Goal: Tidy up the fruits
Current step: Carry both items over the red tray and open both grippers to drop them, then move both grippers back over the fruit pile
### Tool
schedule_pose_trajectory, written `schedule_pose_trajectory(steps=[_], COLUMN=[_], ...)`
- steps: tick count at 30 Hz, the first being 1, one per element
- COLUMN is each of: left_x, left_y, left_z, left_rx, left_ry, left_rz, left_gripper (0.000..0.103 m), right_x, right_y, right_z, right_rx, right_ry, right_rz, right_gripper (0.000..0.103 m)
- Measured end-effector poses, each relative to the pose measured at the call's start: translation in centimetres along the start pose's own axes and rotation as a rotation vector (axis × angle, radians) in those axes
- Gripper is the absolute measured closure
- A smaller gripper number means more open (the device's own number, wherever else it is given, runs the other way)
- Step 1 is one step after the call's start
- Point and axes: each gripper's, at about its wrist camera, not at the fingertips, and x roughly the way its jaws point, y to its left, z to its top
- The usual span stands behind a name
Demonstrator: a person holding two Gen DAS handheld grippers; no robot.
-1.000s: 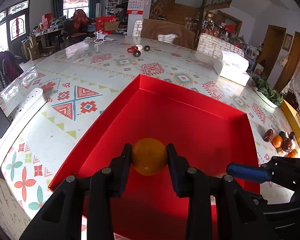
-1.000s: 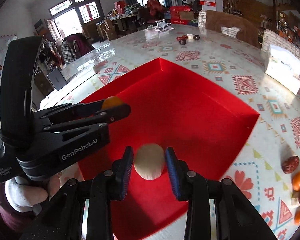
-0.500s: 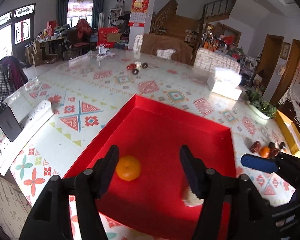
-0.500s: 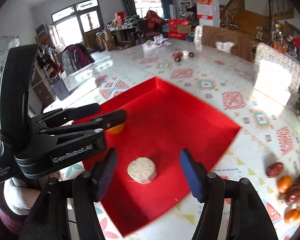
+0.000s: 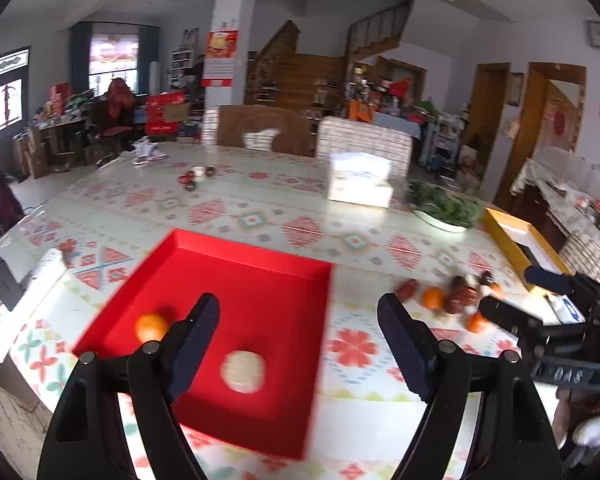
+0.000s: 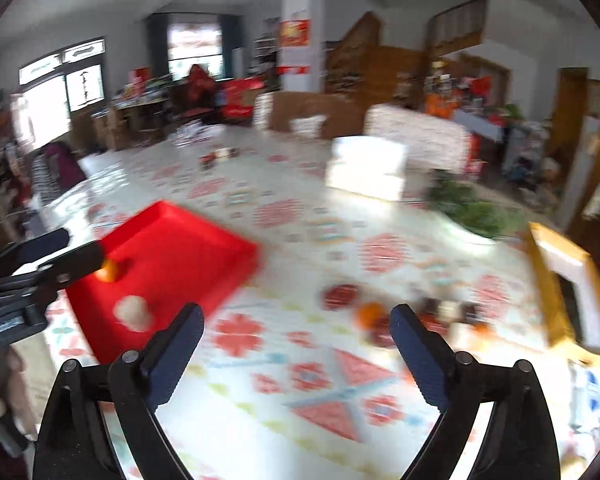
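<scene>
A red tray [image 5: 260, 280] lies on the patterned table; it also shows in the right wrist view [image 6: 172, 240]. In it lie a small orange [image 5: 151, 327] and a round pale cake [image 5: 243, 371]. My left gripper [image 5: 298, 340] is open and empty, raised above the tray's right edge. My right gripper [image 6: 296, 344] is open and empty above the bare table, right of the tray. A pile of loose fruits [image 5: 452, 300], oranges and dark red dates, lies right of the tray; in the right wrist view the pile [image 6: 384, 316] is blurred, just beyond my fingertips.
A white tissue box [image 5: 360, 184] and a plate of greens [image 5: 444, 208] stand farther back. A yellow box [image 5: 516, 240] sits at the right edge. A small group of fruits [image 5: 196, 176] lies far back. A power strip [image 5: 20, 304] lies at the left.
Both grippers let go of the orange and the cake in the tray, opened wide, lifted back and swung right toward the fruit pile.
</scene>
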Motion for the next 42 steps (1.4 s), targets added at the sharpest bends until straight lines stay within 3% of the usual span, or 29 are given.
schedule_pose_trajectory(steps=[8, 13, 23, 34, 42], left_x=[0.1, 0.9, 3.2, 5.3, 6.2], left_y=[-6.9, -10.2, -15.0, -16.8, -16.7], left_z=[-1.2, -2.2, -4.3, -5.0, -5.1], left_rx=[0.09, 0.129, 0.194, 0.222, 0.259], left_ry=[0.02, 0.053, 0.12, 0.147, 0.115], left_rz=[-0.067, -0.095, -0.129, -0.101, 0.012], left_gripper=[0.022, 0.022, 0.022, 0.022, 0.022], right_x=[-3.6, -5.1, -6.2, -4.6, -3.1], right_y=[-8.1, -10.6, -14.0, -15.7, -16.4], right_z=[-2.7, -4.6, -6.9, -8.1, -8.4], right_rx=[0.093, 0.1, 0.116, 0.126, 0.145], right_ry=[-0.021, -0.02, -0.002, 0.033, 0.066], right_rz=[-0.14, -0.228, -0.313, -0.344, -0.306], right_gripper=[0.003, 0.003, 0.003, 0.003, 0.003])
